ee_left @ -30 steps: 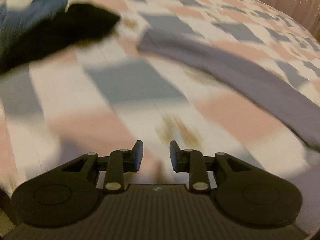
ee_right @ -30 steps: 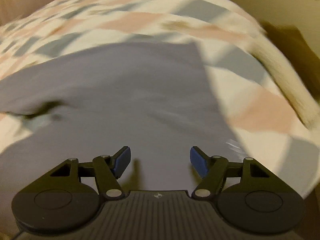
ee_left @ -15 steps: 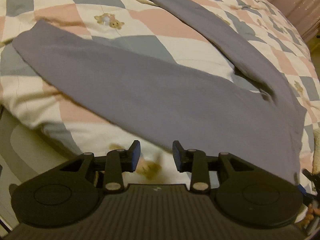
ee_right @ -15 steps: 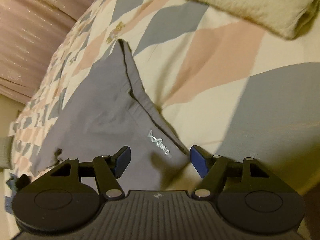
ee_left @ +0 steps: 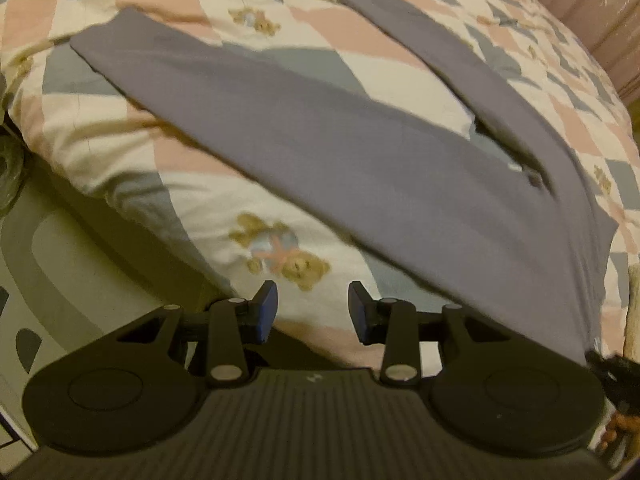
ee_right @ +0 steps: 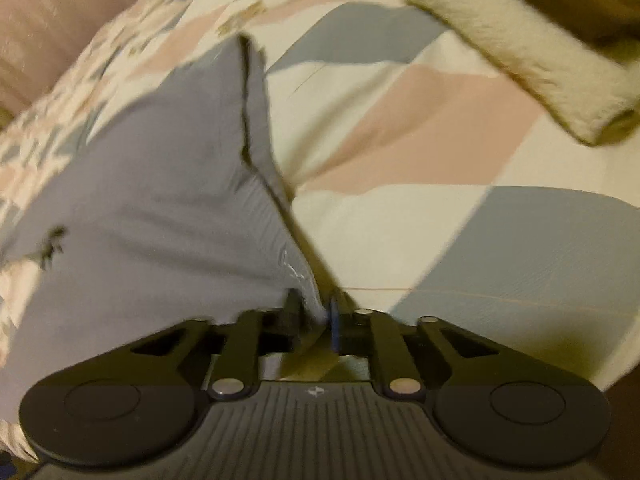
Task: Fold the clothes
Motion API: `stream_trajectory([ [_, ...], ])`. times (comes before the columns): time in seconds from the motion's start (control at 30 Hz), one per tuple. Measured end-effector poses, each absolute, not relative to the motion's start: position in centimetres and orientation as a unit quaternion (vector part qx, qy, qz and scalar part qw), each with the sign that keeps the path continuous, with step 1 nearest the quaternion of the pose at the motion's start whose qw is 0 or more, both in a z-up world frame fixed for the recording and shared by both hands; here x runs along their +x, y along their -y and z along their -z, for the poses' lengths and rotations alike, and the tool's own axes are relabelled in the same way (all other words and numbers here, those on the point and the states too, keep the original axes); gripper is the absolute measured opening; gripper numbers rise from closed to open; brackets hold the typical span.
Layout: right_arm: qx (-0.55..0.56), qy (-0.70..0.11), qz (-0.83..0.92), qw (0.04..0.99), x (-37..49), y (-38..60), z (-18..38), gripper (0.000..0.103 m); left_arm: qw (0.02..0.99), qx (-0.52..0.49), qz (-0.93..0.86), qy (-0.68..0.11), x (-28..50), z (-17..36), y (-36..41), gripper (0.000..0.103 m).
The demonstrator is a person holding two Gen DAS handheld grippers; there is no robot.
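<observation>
Pinching the grey trousers (ee_right: pixel 152 184) waistband corner, right gripper (ee_right: pixel 314 318); left gripper (ee_left: pixel 312 312) gapes beside them.

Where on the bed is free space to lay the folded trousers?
Bare quilt lies between the trousers and the fluffy roll. A wedge between the two legs is free. The near edge is crowded by both grippers.

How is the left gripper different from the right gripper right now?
The left gripper has its jaws apart and holds nothing; the right gripper has its jaws pinched on a corner of the grey pants. The left one sits over bare quilt near the bed's edge, while the right one touches fabric. Both are black with blue pads.
</observation>
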State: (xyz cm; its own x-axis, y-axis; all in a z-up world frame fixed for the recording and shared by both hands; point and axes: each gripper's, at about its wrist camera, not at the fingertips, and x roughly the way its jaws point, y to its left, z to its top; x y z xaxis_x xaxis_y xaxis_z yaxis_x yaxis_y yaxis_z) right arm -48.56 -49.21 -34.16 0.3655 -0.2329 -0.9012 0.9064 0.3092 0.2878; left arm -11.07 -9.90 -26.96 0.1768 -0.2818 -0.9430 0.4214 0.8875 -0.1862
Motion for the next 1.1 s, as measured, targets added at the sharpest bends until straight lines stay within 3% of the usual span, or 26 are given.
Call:
stream_trajectory([
  [0.07,0.41,-0.41,0.403,0.708,-47.8,48.9,33.1,0.061,0.769,0.072,0.231,-0.592,-11.6,26.3,9.9,0.037],
  [0.13,0.358,-0.433,0.435,0.703,-47.4,48.3,31.0,0.072,0.775,0.079,0.223,-0.586,-12.0,25.3,9.8,0.042],
  [0.23,0.343,-0.431,0.439,0.71,-47.6,47.7,27.5,0.073,0.783,0.081,0.214,-0.579,-12.5,23.3,9.5,0.043],
  [0.43,0.372,-0.416,0.363,0.746,-46.5,44.8,21.9,0.086,0.794,0.116,0.213,-0.557,-14.2,18.6,11.0,0.058],
  [0.67,0.345,-0.452,0.282,0.773,-42.9,40.0,18.6,0.09,0.799,0.164,0.238,-0.527,-16.4,14.3,13.7,0.069],
  [1.1,0.288,-0.479,0.252,0.79,-41.2,37.1,16.2,0.094,0.796,0.207,0.261,-0.506,-18.4,12.3,15.4,0.074],
])
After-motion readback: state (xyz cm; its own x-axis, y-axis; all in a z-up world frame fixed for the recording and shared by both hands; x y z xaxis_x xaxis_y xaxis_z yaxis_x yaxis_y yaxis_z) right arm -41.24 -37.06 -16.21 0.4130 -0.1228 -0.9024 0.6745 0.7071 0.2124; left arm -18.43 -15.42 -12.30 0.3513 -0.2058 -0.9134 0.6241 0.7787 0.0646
